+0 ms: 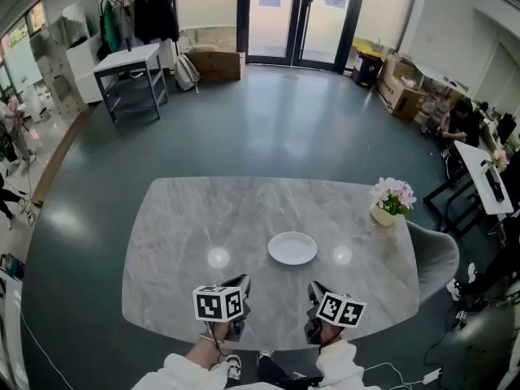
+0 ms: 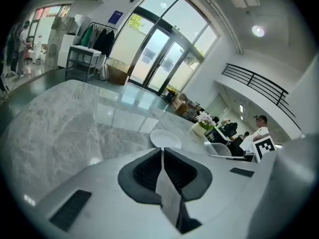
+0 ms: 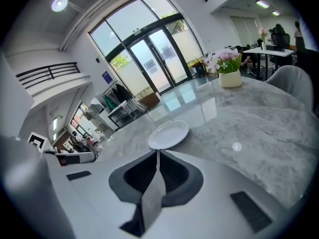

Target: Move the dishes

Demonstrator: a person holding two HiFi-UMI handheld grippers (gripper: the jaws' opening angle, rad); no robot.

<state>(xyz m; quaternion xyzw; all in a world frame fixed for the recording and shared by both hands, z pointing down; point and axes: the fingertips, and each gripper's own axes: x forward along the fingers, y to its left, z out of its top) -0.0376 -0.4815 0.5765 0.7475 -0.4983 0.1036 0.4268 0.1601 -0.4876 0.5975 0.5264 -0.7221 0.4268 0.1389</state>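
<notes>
The room was big and bright, with a dark green floor (image 1: 268, 128) and tall glass doors (image 1: 301, 15) at the far end. In the middle stood a wide grey marble tabletop (image 1: 179, 242) with rounded corners. A grey chair (image 1: 435, 254) was tucked in at its right side.

The left gripper (image 2: 162, 151) and the right gripper (image 3: 158, 153) were held side by side over the near edge of the tabletop. Both pointed forward and down. The jaws of each were pressed together, with nothing between them.

The round white plate (image 1: 292, 248) lay flat on the tabletop, just ahead of the two grippers and a bit nearer the right one. Nothing was on it. A small pot of pink flowers (image 1: 392, 201) stood well apart from it, near the right edge.

The plate looked hard, smooth and shiny, so it would likely be slippery and could break if dropped. It did not look heavy. The best place to hold it was likely its thin rim, one jaw over the edge and one under. The rim sat low on the stone, so getting under it could be tricky, and the jaws would have to open first.
</notes>
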